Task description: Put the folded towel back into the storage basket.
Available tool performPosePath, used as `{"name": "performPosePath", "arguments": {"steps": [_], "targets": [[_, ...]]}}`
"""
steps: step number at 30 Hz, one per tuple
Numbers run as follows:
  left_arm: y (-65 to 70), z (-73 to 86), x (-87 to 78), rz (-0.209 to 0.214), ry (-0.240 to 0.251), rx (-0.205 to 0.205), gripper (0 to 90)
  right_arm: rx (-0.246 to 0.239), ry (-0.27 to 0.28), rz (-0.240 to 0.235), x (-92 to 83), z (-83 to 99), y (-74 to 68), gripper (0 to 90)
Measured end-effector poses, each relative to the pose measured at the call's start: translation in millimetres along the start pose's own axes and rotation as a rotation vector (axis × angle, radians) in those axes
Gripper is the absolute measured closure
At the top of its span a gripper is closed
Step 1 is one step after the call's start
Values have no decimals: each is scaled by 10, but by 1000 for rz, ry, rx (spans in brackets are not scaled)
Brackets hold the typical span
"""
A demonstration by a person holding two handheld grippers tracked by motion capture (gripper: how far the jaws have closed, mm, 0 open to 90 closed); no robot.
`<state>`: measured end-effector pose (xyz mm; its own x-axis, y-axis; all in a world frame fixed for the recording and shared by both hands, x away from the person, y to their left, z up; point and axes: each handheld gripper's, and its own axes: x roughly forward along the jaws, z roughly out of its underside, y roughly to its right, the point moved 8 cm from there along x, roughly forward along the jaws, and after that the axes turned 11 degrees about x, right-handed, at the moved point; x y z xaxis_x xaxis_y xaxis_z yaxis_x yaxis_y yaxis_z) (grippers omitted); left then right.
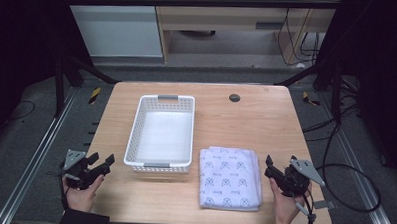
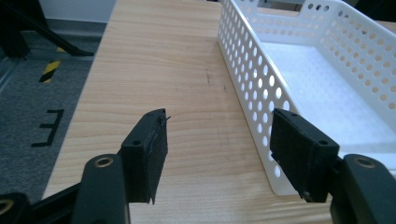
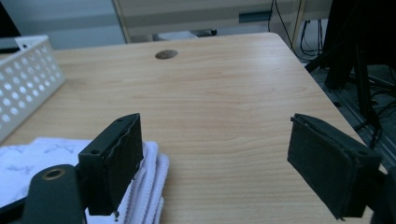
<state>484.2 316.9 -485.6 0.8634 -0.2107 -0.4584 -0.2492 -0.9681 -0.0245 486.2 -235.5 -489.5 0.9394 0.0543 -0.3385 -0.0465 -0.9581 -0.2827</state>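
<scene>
Towel [image 1: 230, 177], folded into a neat stack of layers, lies flat on the bench [image 1: 256, 124] just right of the white basket [image 1: 161, 132], near the front edge. Both tools hang wide open with nothing in them: the left tool [image 1: 104, 164] off the basket's near left corner, the right tool [image 1: 268, 165] just beside the towel's right edge. Soft, light cloth like that will likely sag and unfold if lifted by one layer, so pinching the whole stacked edge on the right looks the safest hold.
</scene>
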Motion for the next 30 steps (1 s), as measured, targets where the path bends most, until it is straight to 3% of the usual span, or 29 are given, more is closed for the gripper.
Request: {"name": "performPosePath", "arguments": {"steps": [4,8,19,25,30], "targets": [[30,-27,-43,7,16,-6,384,47,10,-43,-47,-21,-35,194],[115,-82,-84,20,32,16,388,48,24,-64,-69,-61,-91,197],[323,-191,-114,62,45,30,387,21,-3,-100,-4,-85,-208,203],[464,-240,-121,87,57,58,389,-53,-27,-123,-4,-101,-361,197],[636,-285,-136,124,69,76,395,-54,-40,-147,2,-149,-441,198]]}}
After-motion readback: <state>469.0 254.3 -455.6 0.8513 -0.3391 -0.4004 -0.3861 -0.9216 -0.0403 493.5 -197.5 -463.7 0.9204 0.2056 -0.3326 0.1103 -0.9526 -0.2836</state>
